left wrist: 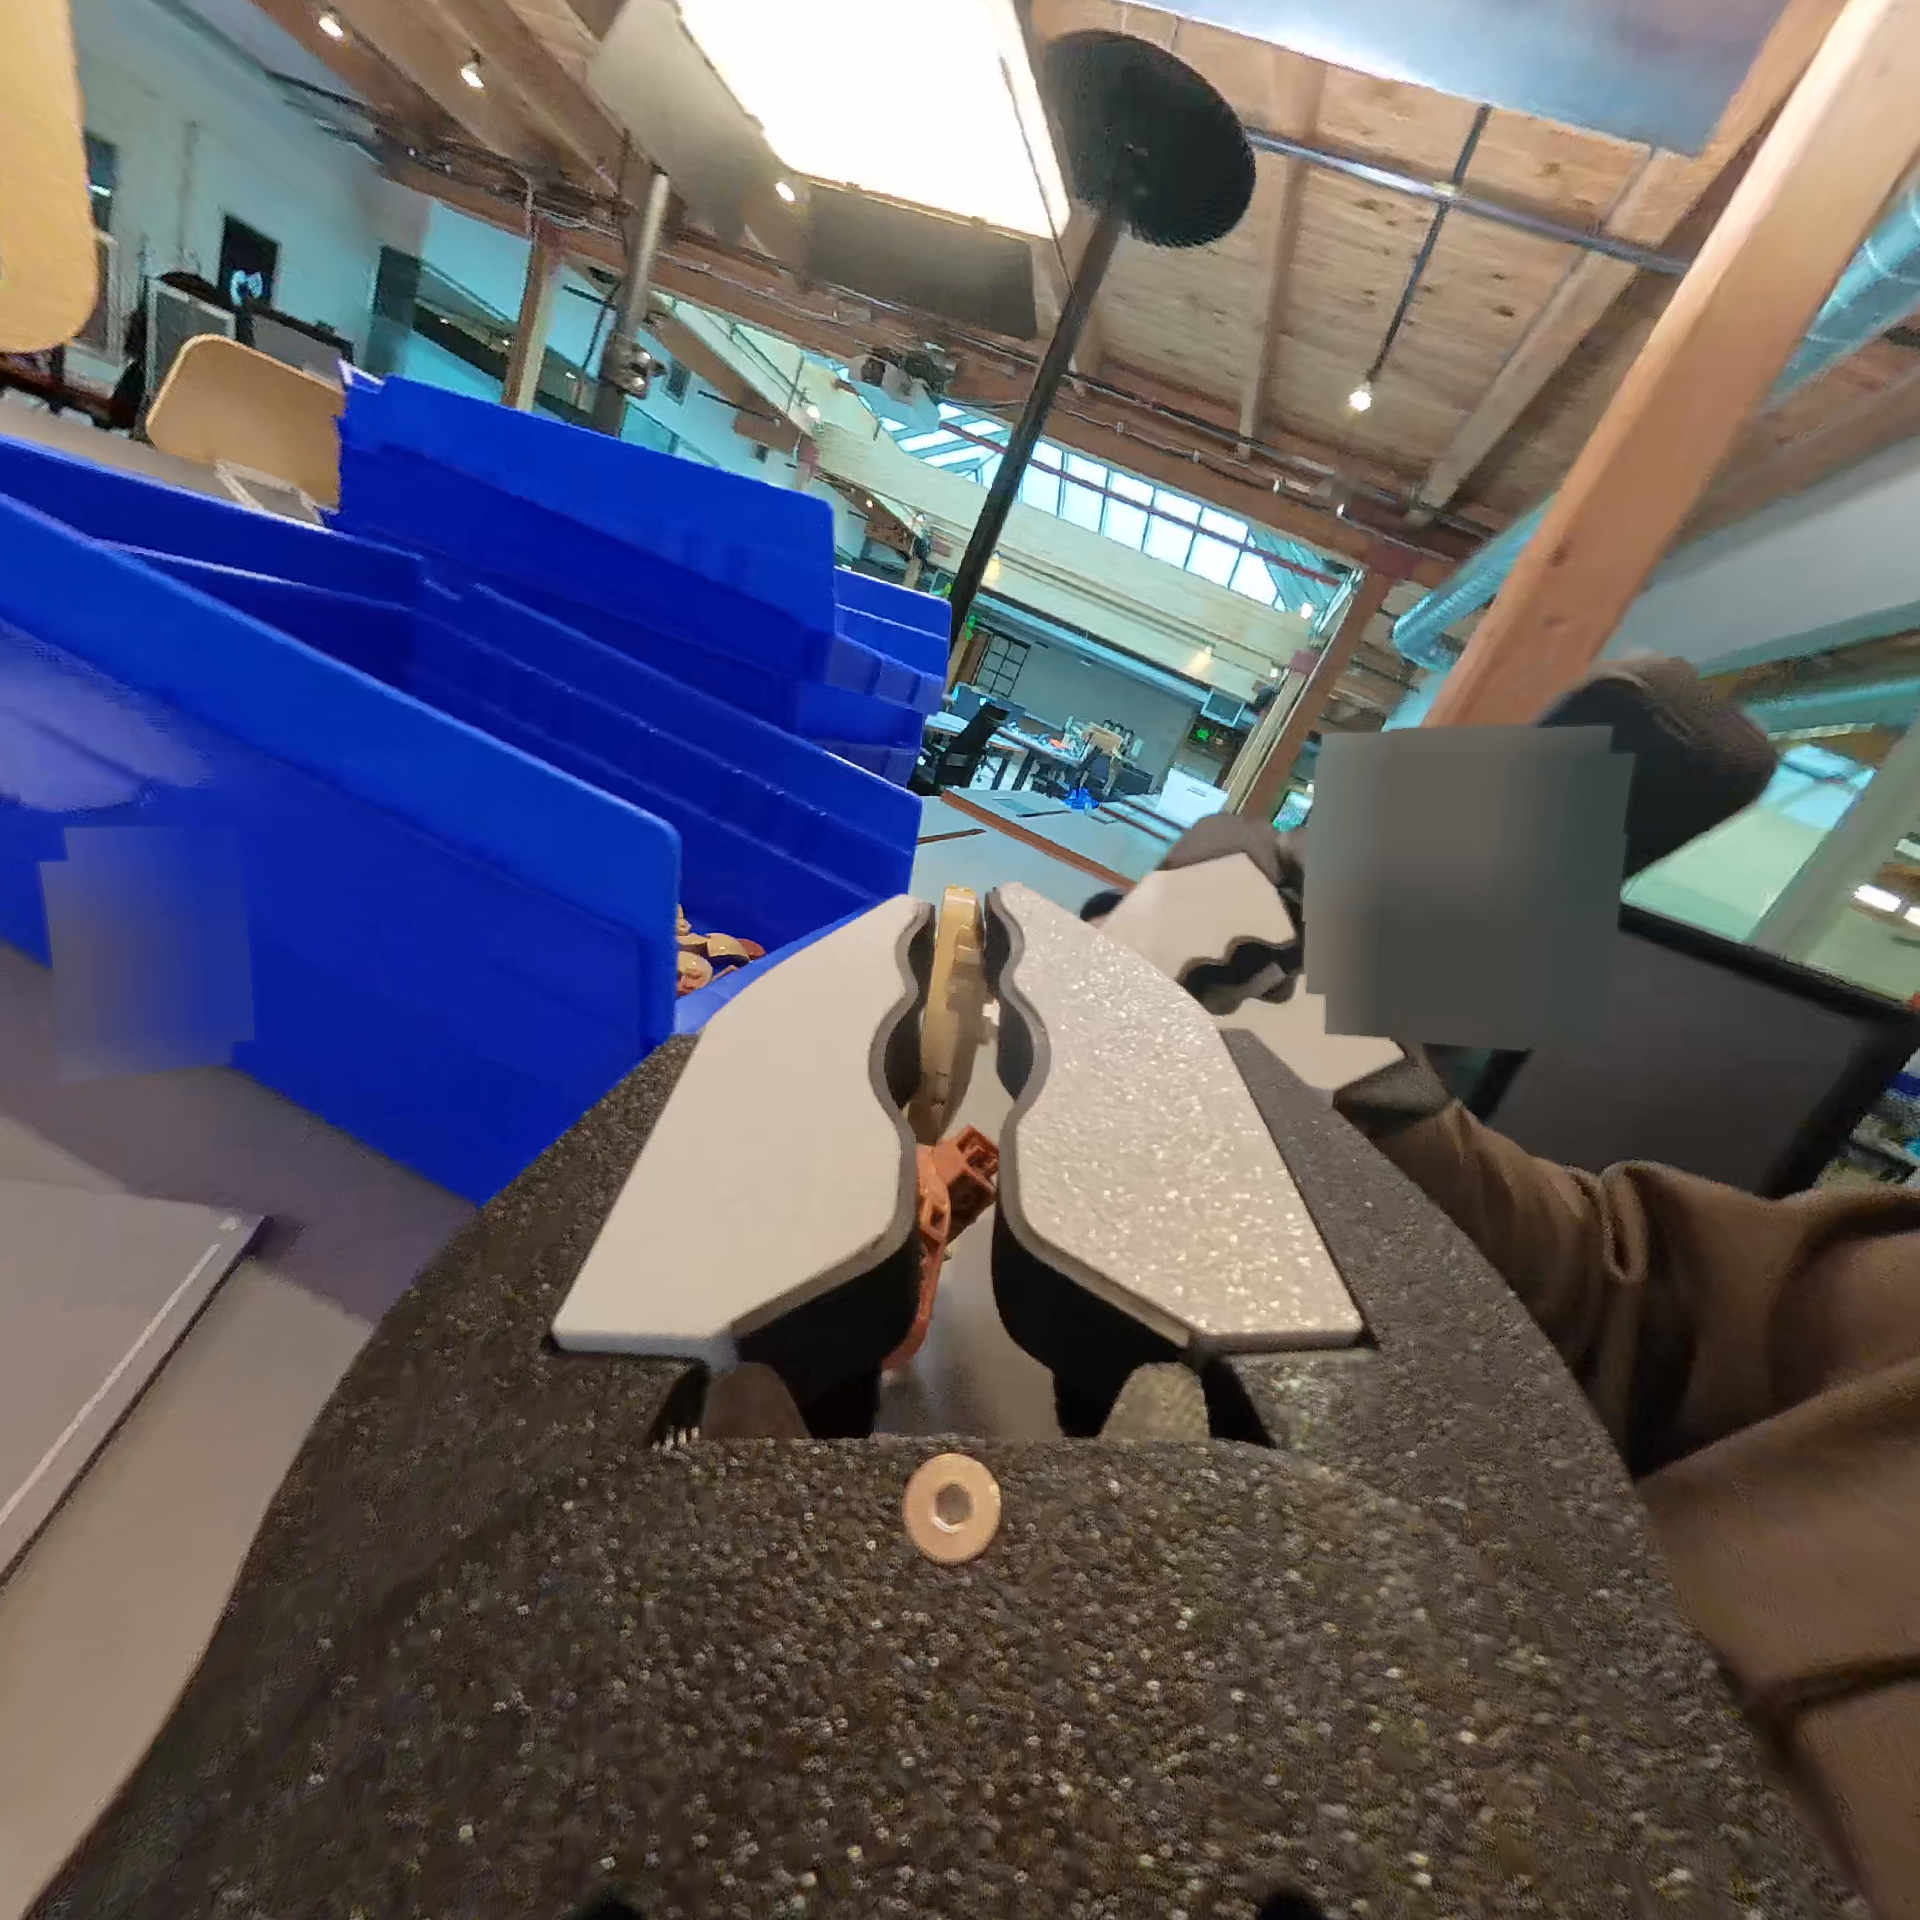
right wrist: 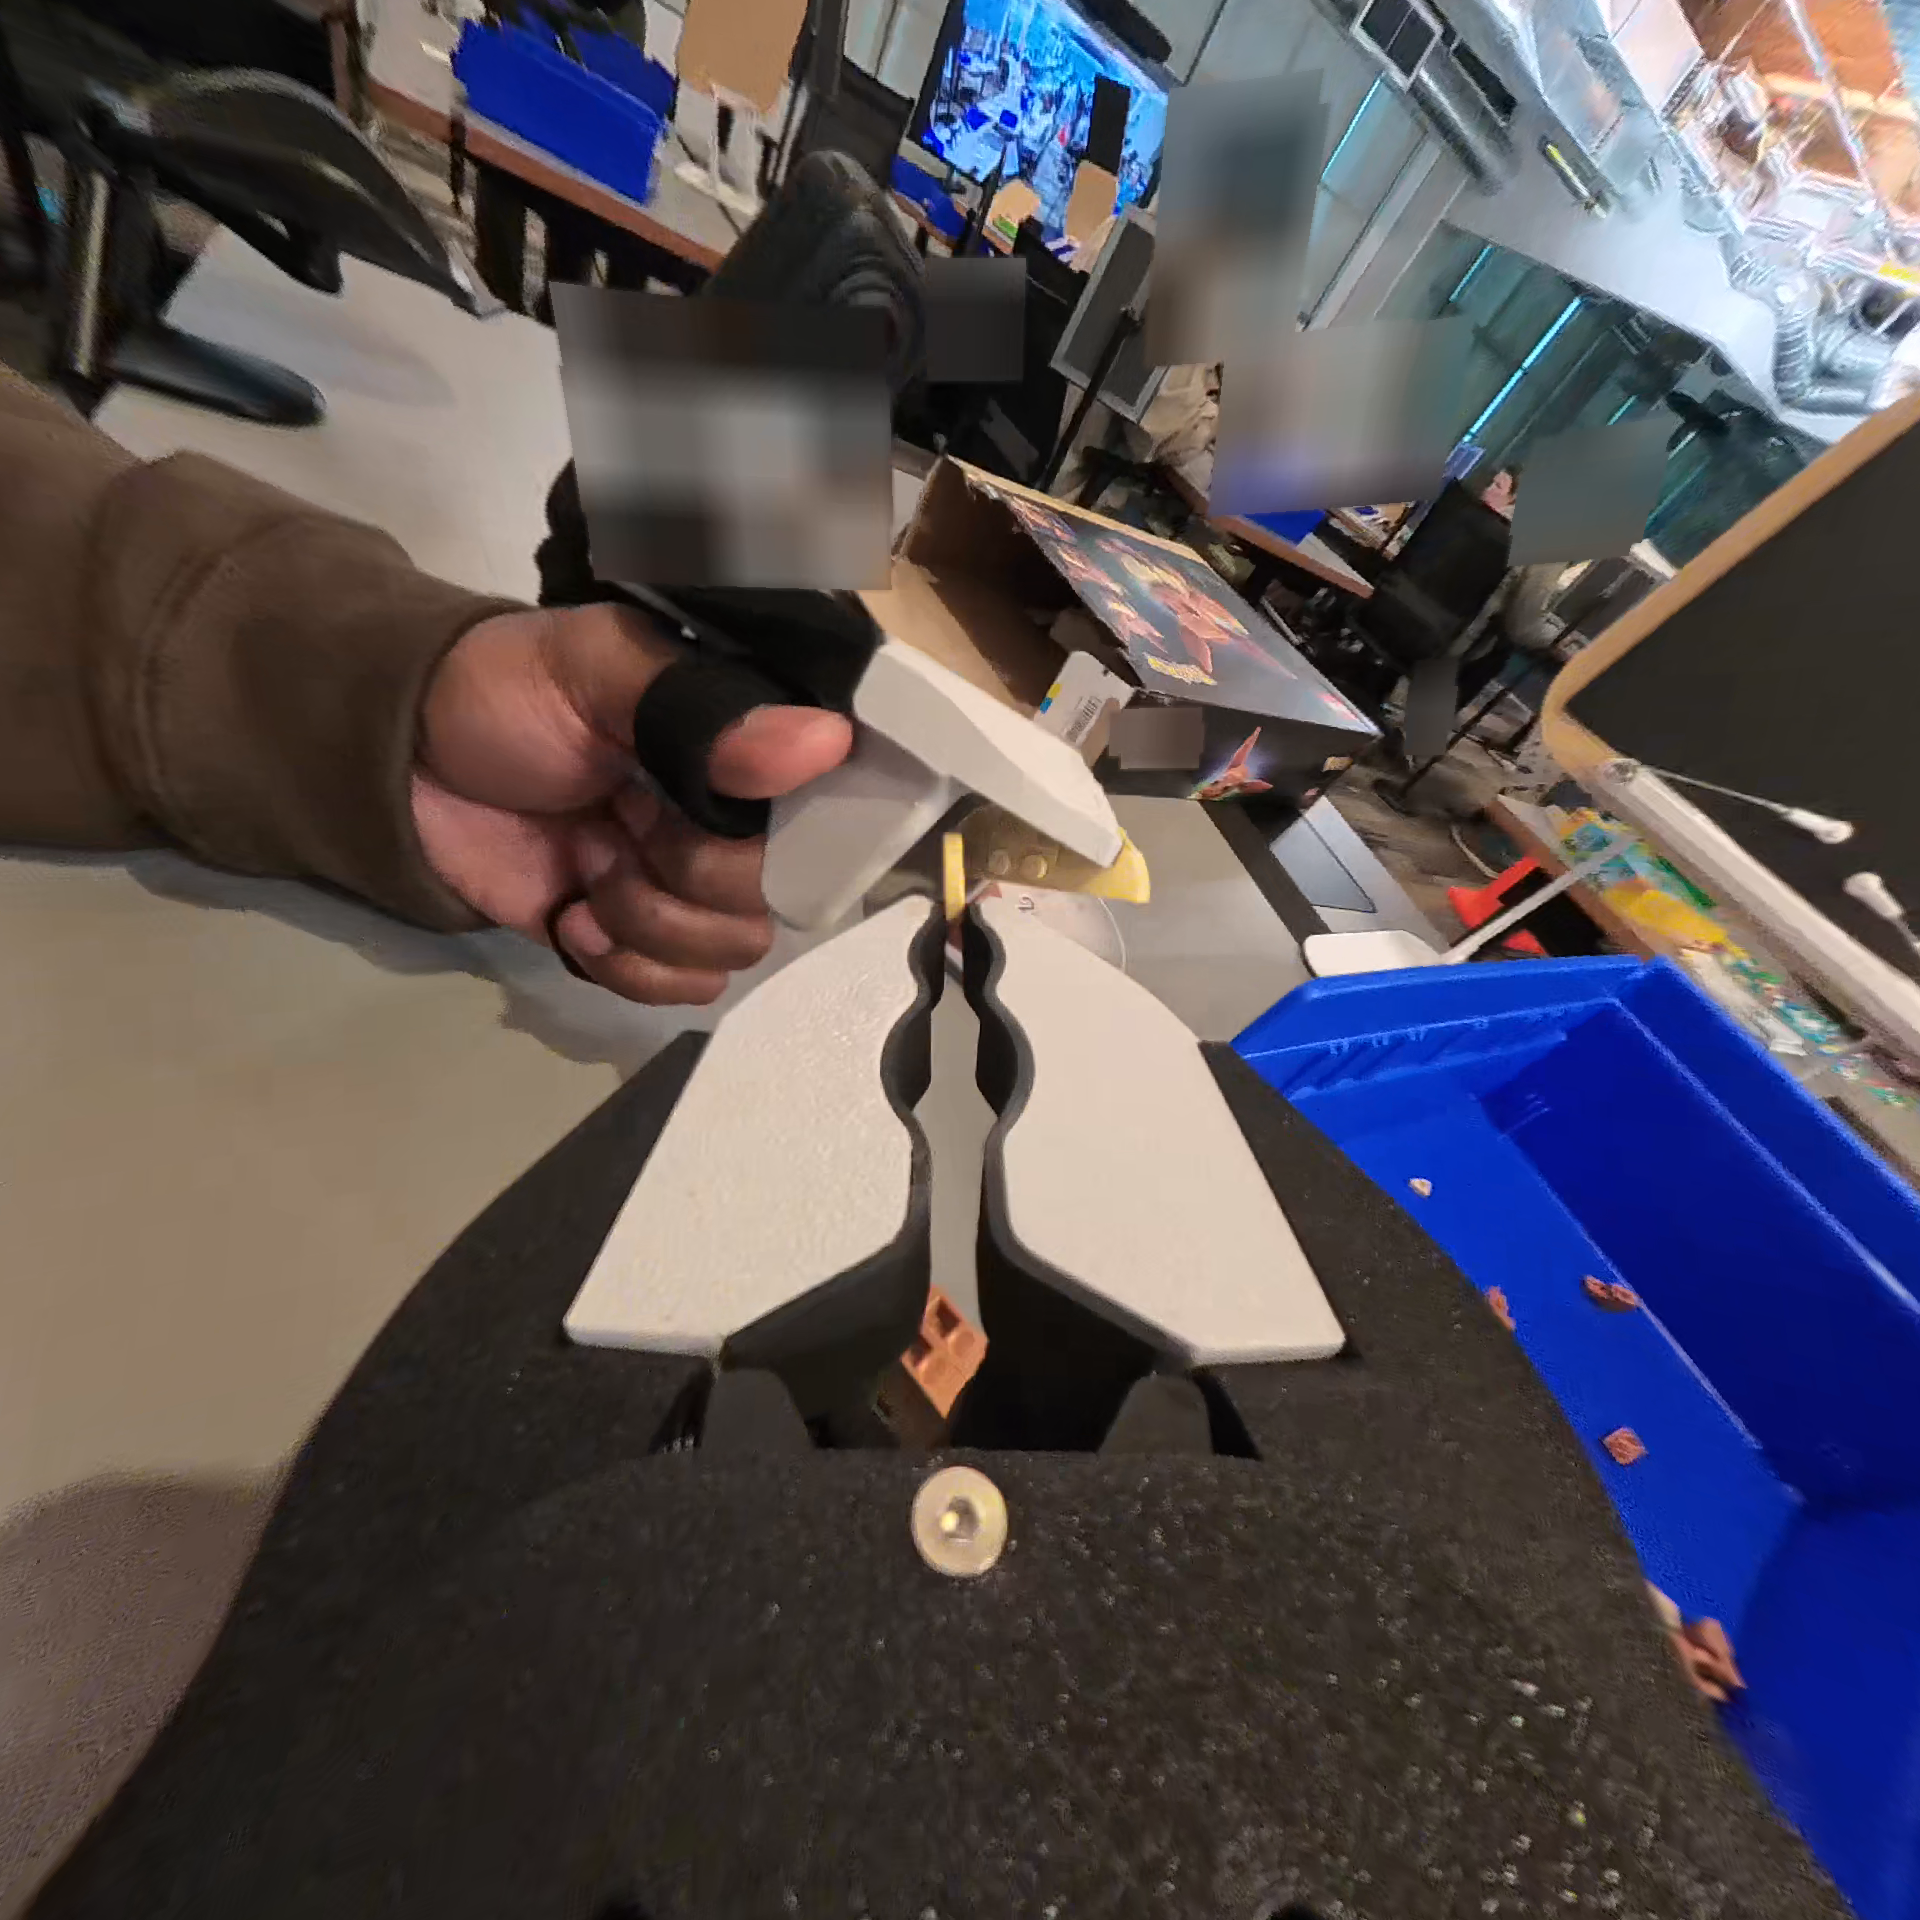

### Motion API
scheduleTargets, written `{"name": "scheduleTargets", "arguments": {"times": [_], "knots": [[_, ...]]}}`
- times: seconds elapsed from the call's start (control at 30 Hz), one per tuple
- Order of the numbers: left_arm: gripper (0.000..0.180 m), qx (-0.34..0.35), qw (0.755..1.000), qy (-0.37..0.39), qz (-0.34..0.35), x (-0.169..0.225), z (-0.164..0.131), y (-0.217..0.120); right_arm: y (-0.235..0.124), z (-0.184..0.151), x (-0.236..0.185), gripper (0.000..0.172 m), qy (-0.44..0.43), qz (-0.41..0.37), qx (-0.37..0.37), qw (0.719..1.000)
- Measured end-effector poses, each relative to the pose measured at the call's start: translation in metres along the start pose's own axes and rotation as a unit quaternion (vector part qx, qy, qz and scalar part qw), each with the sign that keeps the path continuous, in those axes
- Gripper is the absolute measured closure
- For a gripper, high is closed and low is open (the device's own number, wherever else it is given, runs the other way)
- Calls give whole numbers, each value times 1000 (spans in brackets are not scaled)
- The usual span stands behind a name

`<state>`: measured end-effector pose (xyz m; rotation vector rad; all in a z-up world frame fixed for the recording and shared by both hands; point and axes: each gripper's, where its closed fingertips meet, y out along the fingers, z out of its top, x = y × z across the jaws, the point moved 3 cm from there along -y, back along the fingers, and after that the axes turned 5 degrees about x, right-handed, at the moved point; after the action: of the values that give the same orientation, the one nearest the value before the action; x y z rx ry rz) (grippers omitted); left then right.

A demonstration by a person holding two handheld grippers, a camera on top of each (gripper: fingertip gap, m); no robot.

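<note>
Beside the blue bins (left wrist: pixel 436 831), the left gripper (left wrist: pixel 958 940) is nearly closed, its two pads pressed on a tan studded brick piece (left wrist: pixel 951 997) that stands edgewise between them; a reddish-brown brick part (left wrist: pixel 951 1164) hangs below it, down between the fingers; small tan and brown pieces (left wrist: pixel 712 961) lie in the nearest bin, just left of that gripper's tips. Right of the bins, the other gripper's grey fingers (left wrist: pixel 1216 935) show close by, carried on a brown sleeve (left wrist: pixel 1662 1403). Left of the open blue bin (right wrist: pixel 1621 1174), the right gripper (right wrist: pixel 954 925) is almost fully closed, pinching a thin yellow plate (right wrist: pixel 953 878) at its very tips; the plate stands upright and reaches up to the tan piece with a yellow end (right wrist: pixel 1070 868) held by the left gripper, though whether they touch cannot be told. A bare hand (right wrist: pixel 582 790) grips that left tool. Small brown bricks (right wrist: pixel 1605 1294) lie scattered in the open bin; beyond it a printed cardboard box (right wrist: pixel 1143 613) rests on the grey table (right wrist: pixel 260 1091).
</note>
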<state>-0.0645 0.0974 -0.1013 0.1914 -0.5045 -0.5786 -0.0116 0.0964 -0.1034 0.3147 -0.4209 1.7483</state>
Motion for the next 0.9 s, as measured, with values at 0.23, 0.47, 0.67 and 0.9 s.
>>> {"name": "scheduleTargets", "arguments": {"times": [0.23, 0.47, 0.67, 0.9], "knots": [[171, 17, 1000, -17, 10, -7, 5, -3, -20, -27, 85, 167, -28, -203, -101, 974], [171, 8, 1000, -18, 3, -5, 3, -2, -48, -72, 135, 141, 103, -262, -149, 948], [171, -24, 997, -54, -42, 5, -8, 4, -26, -26, 74, 147, 56, -90, -28, 994], [171, -33, 995, -51, -78, 17, -9, 5, -7, -8, 20, 151, 159, 60, 18, 985]]}}
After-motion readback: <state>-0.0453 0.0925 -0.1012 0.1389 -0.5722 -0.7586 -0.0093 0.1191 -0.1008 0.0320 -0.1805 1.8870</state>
